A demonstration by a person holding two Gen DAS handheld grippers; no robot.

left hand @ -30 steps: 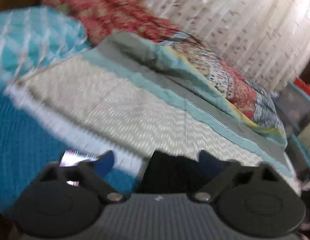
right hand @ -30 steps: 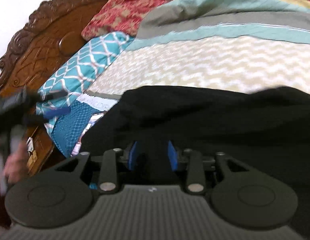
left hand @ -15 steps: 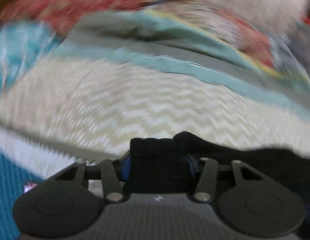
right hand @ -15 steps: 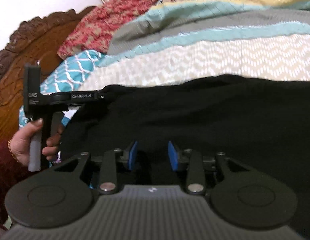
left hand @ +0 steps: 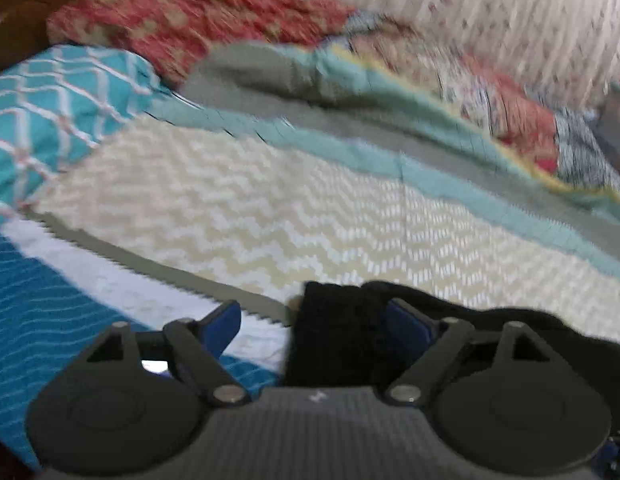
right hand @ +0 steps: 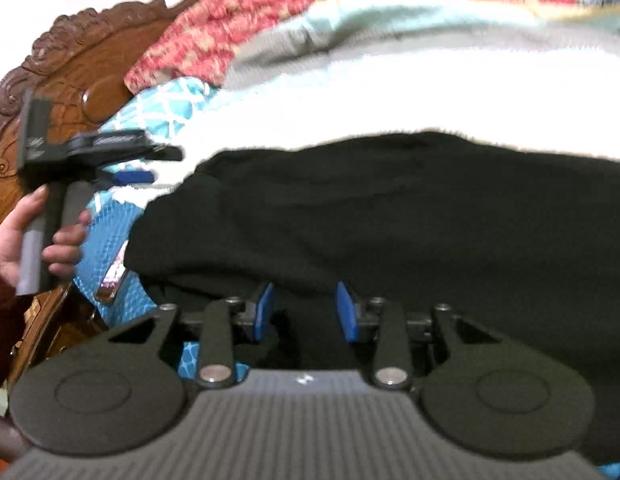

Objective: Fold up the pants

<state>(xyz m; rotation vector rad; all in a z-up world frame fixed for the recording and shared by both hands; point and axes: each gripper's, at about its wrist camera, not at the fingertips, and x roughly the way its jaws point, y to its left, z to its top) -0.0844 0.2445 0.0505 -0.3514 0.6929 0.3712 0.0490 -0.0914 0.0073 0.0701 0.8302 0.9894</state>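
Observation:
Black pants [right hand: 389,216] lie spread across the cream zigzag bedspread [left hand: 270,208]. My right gripper [right hand: 305,312] has its blue pads closed on a bunched fold of the near edge. In the left wrist view one corner of the pants [left hand: 333,332] sits between the jaws of my left gripper [left hand: 314,326], close against the right pad [left hand: 405,328]. The left pad [left hand: 224,326] stands clear of the cloth, and the jaws are opening. The right wrist view shows my left gripper [right hand: 162,166], held by a hand [right hand: 14,240], just left of the pants.
A carved wooden headboard [right hand: 90,64] stands at the left. Near it lie a teal lattice pillow [left hand: 50,108] and a red patterned pillow [left hand: 182,24]. A folded quilt [left hand: 389,120] runs along the far side before a pale curtain [left hand: 489,12]. A small shiny object [right hand: 110,284] rests on the blue sheet.
Half a second ago my left gripper was shut on the pants corner; now its jaws have spread and it has drawn back to the left. The right gripper has kept its grip.

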